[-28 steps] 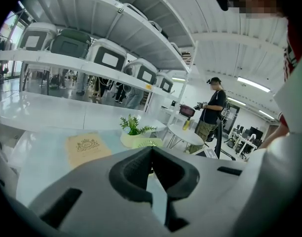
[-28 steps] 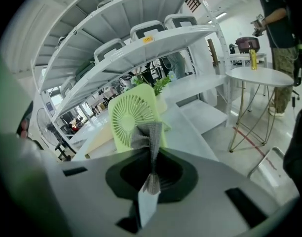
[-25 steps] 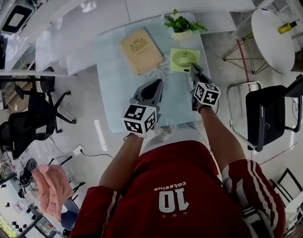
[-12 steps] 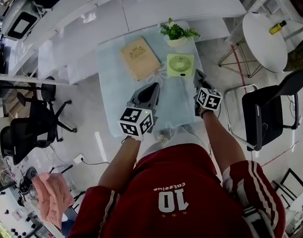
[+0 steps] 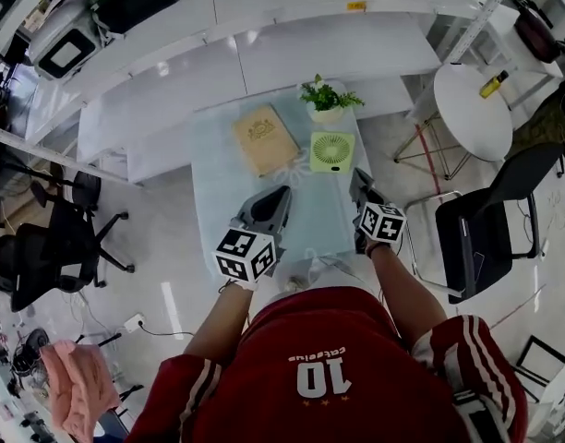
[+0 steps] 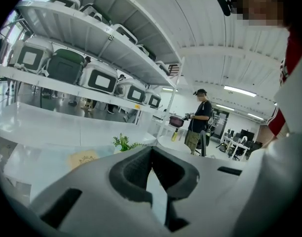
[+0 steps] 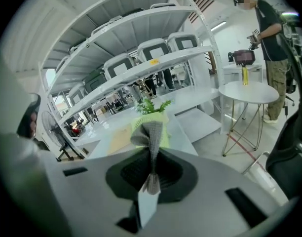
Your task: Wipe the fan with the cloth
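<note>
**Cloth in the right gripper, fan not yet under it**

The right gripper (image 5: 358, 179) has its jaws closed on a grey cloth (image 7: 150, 135), which stands up out of the tips as a pinched fold and flares above them. The left gripper (image 5: 280, 193) carries nothing. Its jaws meet at the tips, and only a sliver of the table (image 5: 312, 218) shows through lower down.

The fan (image 5: 331, 150), a small green square one lying flat with its round grille up, sits just ahead of the right gripper's tips and a little to their left, apart from them. In the right gripper view its green edge shows directly behind the cloth, so the tool is aimed at it. Ahead of the left gripper lies a tan book (image 5: 266, 139). A potted plant (image 5: 327, 100) stands beyond the fan, farther from both tools.

As for progress, the cloth is in hand and lined up, but it is not touching the fan at this moment. The grille and frame look clean from above, though the views are too coarse to tell a wiped surface from an unwiped one. I judge that the wiping contact itself is what remains: bring the cloth down and forward onto the grille and pass it over.

Little writing can be read. The person's red shirt bears a large "10", with a small line of script above it that is too fine to read. The book cover carries a gold emblem, unreadable from here. No brand can be made out on the fan.
</note>
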A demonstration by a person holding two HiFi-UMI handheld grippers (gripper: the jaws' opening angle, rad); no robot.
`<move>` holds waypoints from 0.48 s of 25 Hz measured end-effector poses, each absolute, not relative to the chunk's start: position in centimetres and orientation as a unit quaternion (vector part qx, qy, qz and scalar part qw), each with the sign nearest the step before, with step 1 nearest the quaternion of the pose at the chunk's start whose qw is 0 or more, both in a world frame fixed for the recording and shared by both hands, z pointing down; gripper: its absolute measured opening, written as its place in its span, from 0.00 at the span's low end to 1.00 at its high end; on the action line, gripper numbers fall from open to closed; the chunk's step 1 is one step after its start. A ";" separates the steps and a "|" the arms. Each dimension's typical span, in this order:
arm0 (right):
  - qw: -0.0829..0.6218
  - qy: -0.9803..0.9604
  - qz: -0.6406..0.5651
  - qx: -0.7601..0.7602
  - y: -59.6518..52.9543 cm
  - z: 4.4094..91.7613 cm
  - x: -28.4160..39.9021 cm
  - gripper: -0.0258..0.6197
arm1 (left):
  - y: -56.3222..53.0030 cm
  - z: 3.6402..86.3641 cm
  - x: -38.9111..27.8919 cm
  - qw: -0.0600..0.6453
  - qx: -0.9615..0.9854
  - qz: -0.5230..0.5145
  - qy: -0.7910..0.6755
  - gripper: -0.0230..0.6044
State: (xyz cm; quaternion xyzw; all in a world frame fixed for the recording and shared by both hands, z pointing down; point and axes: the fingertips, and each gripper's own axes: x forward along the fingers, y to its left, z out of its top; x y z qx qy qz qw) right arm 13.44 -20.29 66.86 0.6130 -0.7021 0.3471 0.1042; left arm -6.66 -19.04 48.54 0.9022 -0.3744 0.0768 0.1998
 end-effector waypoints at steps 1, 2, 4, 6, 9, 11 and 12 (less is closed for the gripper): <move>0.102 -0.707 0.347 0.608 -19.8 66.0 13.0 0.07 | -18.5 47.9 -7.1 0.196 0.903 0.074 -0.375 0.04; 0.100 -0.712 0.346 0.603 -19.4 65.1 12.4 0.07 | -18.0 47.3 -7.7 0.192 0.904 0.073 -0.376 0.04; 0.101 -0.725 0.345 0.588 -18.3 63.4 11.1 0.07 | -17.0 46.5 -9.1 0.185 0.902 0.074 -0.383 0.04; 0.102 -0.737 0.345 0.573 -17.0 61.6 9.5 0.07 | -15.9 46.1 -10.7 0.188 0.897 0.076 -0.393 0.04; 0.100 -0.756 0.328 0.557 -15.5 58.1 7.2 0.07 | -14.5 45.0 -12.9 0.190 0.893 0.065 -0.403 0.04; 0.096 -0.770 0.311 0.549 -14.6 55.5 5.7 0.07 | -13.5 44.0 -14.2 0.184 0.893 0.059 -0.408 0.04; 0.095 -0.776 0.301 0.545 -14.1 54.1 5.0 0.07 | -12.9 43.6 -14.7 0.180 0.893 0.056 -0.409 0.04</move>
